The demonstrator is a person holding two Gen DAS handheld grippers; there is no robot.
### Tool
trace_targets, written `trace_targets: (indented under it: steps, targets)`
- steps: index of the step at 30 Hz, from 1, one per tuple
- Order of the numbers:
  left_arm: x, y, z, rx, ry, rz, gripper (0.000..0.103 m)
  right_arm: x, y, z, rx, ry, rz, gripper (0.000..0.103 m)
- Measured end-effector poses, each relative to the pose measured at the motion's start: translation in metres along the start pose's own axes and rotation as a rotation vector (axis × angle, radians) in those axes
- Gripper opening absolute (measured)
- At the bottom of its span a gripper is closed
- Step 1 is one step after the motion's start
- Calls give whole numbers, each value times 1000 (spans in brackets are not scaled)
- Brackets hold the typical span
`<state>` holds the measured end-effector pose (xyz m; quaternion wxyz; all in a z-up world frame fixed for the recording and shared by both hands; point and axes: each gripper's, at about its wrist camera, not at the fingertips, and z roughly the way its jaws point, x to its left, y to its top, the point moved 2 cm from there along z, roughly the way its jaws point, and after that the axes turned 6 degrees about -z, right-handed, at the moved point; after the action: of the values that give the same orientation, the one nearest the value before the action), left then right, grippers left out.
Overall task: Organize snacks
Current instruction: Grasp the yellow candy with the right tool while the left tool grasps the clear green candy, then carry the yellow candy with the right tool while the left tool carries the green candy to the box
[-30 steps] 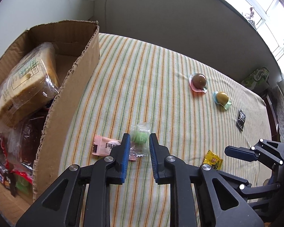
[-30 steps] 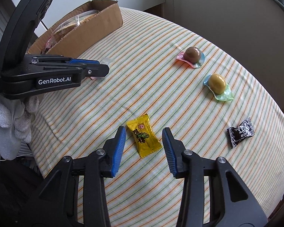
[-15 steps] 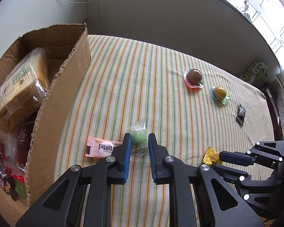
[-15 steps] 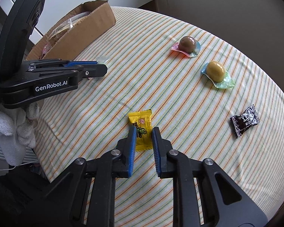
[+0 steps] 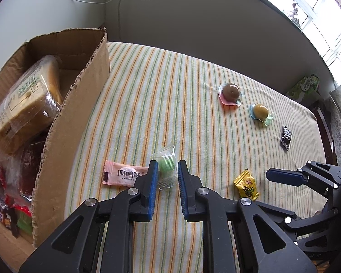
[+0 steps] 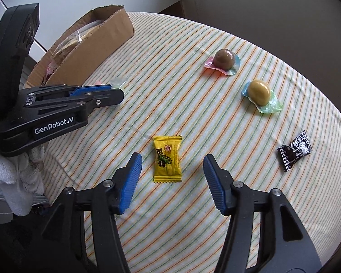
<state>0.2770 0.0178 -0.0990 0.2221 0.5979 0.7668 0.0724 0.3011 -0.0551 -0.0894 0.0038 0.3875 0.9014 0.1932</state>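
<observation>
Left gripper narrow around green candy – grip unclear; right gripper opening, yellow candy between – untouched

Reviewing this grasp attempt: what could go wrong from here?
1. Right gripper jaws are opening around the yellow candy, which lies flat on the tablecloth; nothing is held.
2. Left gripper straddles a limp clear packet with a green sweet; thin film may slip.
3. The pink packet touches its left finger and may get dragged.
</observation>
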Motion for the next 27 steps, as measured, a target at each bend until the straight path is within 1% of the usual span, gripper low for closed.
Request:
trace_targets:
  steps: [2,3,4,5,9,16,23,27]
  targets:
    - [3,1,-1,-2,-2,-3,16,3,4,8,12,-16,-9,50]
    - [3,1,-2,-2,-4,-4,16,5,6,9,7,-42,-22,44]
    - [4,1,-2,-3,-6,-4,16,7,8,10,10,-54,-36,31]
    - [4,1,-3,-4,-8,-3,16,8,10,11,16,-59,-45,26]
    - [7,0,-9,-8,-13,-3,16,7,13,9,20,-32,-26,24]
    - [12,0,-28,-21,-39,-24,16,0,15,-15,-25,-23,41,24]
    - [16,3,-60,-52,-62,-37,16,13,21,-50,-74,-7,40,24]
    - [22,5,-82,-76,-66,-48,16,28,33,-60,-98,7,30,24]
